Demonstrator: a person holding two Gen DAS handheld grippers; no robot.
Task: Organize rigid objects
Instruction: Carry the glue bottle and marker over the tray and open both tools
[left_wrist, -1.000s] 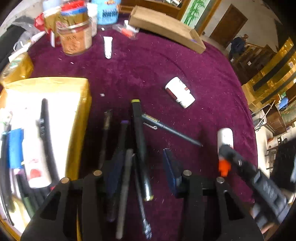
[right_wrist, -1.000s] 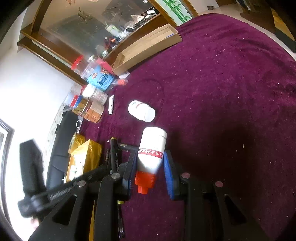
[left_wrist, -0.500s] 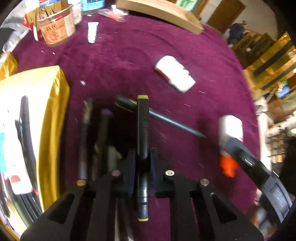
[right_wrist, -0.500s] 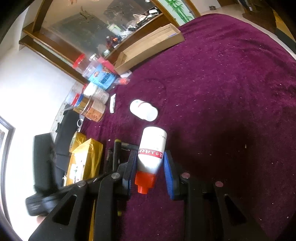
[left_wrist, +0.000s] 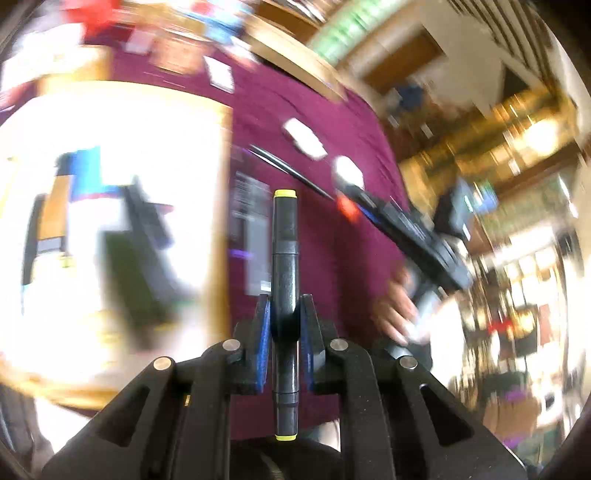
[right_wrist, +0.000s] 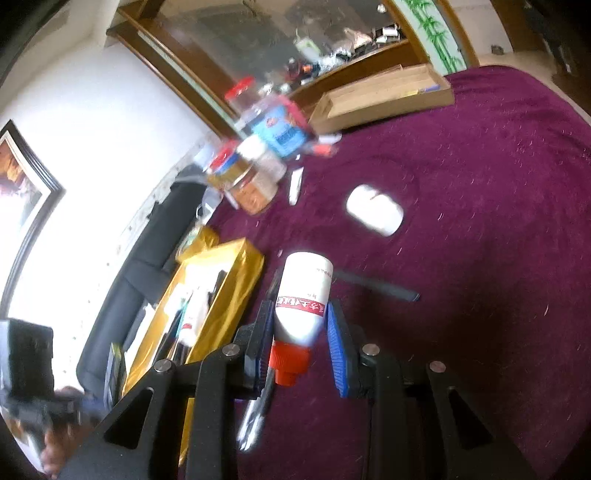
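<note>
marker (left_wrist: 284, 258): black, yellow ends, clamped, pointing away
glue bottle (right_wrist: 303, 295): white, red cap near, clamped
gold box (right_wrist: 236, 280): open, left, pens inside

Black fingers (left_wrist: 263, 332) with blue pads, silver screws.

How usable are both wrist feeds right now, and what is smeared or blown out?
Left wrist view: heavy motion blur everywhere except the black marker with yellow ends clamped in the left hand-held gripper; the gold box is blown out white. Right wrist view: milder blur, the white bottle with red cap in the right hand-held gripper reads sharply, while the white wall glares.
</note>
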